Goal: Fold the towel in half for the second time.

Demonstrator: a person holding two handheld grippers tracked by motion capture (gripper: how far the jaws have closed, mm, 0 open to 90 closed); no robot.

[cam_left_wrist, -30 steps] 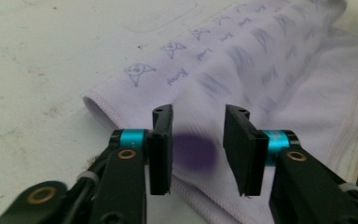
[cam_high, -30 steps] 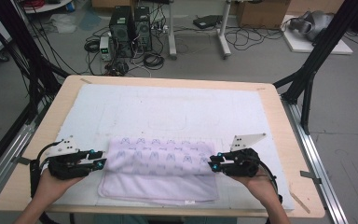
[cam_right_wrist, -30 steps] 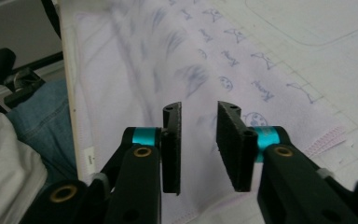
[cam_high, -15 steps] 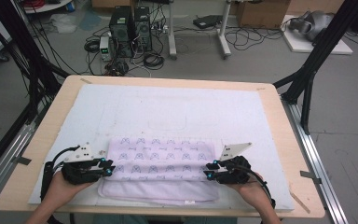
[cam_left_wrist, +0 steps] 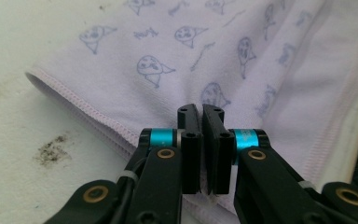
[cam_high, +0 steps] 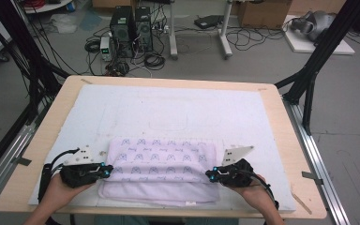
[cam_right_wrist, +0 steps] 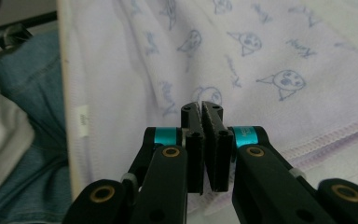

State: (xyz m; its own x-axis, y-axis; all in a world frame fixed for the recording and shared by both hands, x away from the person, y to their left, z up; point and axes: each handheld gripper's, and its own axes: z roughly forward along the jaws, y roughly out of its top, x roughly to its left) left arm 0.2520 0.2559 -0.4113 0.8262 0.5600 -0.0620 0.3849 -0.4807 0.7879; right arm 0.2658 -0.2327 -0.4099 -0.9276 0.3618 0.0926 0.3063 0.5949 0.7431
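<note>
Lilac towel point(cam_high: 161, 168) folded at table's point(cam_high: 272, 101) near edge. Left gripper point(cam_high: 104, 170) and right gripper point(cam_high: 212, 175) just clamped on its side edges. Thin bite: top layer could get dropped, fold ruined.

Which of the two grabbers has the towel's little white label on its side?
The right gripper. The small white label sits on the lilac towel's front edge, nearer that gripper; its own view also shows the tag. The left gripper has only plain hem beside it.

Folded towel point(cam_high: 161, 171) lies on the mat point(cam_high: 168, 108), near its front edge.
</note>
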